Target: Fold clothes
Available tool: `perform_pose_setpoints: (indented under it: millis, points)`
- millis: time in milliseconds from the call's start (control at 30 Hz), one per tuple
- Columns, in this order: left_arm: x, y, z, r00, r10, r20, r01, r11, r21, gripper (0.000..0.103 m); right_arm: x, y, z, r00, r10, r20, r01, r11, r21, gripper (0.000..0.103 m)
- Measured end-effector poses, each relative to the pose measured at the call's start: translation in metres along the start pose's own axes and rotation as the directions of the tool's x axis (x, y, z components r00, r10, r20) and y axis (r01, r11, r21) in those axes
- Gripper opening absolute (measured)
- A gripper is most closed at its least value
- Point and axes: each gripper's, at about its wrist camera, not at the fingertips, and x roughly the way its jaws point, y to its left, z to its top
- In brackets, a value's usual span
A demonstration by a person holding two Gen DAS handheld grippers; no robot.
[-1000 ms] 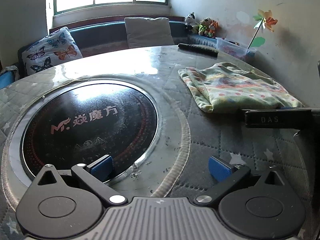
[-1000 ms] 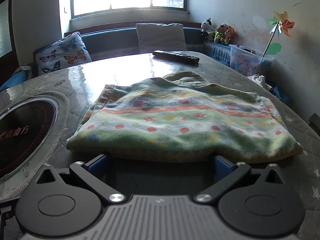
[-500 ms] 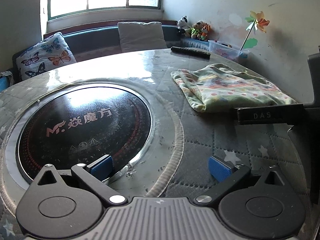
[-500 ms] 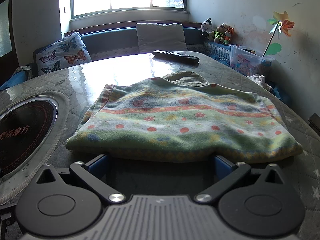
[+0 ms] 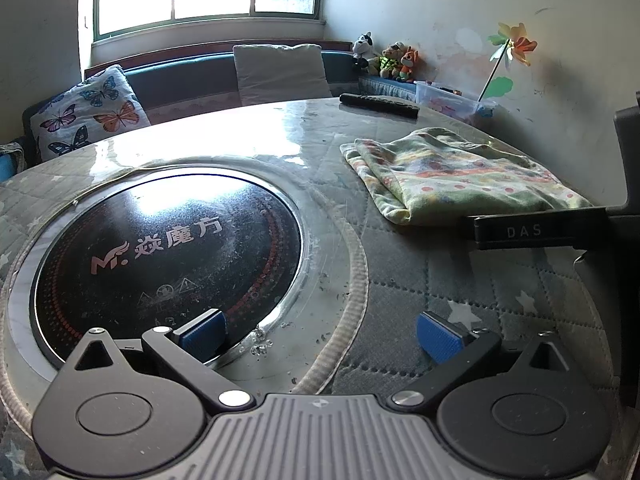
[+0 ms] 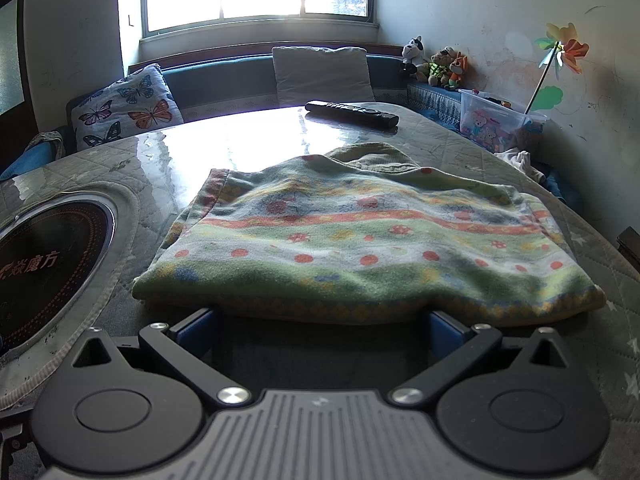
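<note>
Left wrist view: left gripper [image 5: 320,330] low over a round table [image 5: 460,292], blue fingertips [image 5: 202,330] spread wide, nothing between them. One pad above the rim of a black induction hob [image 5: 160,252] set into the tabletop, the other above quilted grey cover. Folded garment [image 5: 456,178], pale green with orange dots and stripes, further off to the right, well apart from this gripper. Black bar marked DAS, part of the right gripper [image 5: 532,232], just at the garment's near edge. Remote control [image 5: 378,105] beyond the cloth, near the far rim. Butterfly cushion [image 5: 88,114] and plush toys [image 5: 386,62] on a bench under the window. Likely parked to the side, clear of the cloth, because no fold on that side needs it now.

Right wrist view: right gripper [image 6: 320,326] directly before the folded garment [image 6: 360,244], jaws released and wide, blue fingertips [image 6: 196,328] tucked just under or against the near hem; exact contact hard to tell. Nothing clamped. Garment flat, already doubled into a neat rectangle, layered edges visible at its left side. Hob [image 6: 48,272] at far left, remote control [image 6: 352,114] behind. Placement suggests readiness to pinch the near hem for one more fold, or a release after the last one; cannot tell which.
</note>
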Motion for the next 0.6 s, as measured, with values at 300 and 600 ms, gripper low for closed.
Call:
perform_pose_setpoints:
  millis: [300, 600]
  points:
    - [0.0, 0.0005, -0.0004, 0.999, 0.035, 0.001, -0.035, 0.999, -0.024, 0.103, 0.0001, 0.0001, -0.0003, 1.0, 0.0, 0.0, 0.0, 1.0, 0.0, 0.103]
    - [-0.0015, 0.003, -0.0011, 0.998, 0.062, 0.004, -0.062, 0.997, -0.05, 0.103, 0.0003, 0.0001, 0.0004, 1.0, 0.0, 0.0, 0.0, 1.0, 0.001, 0.103]
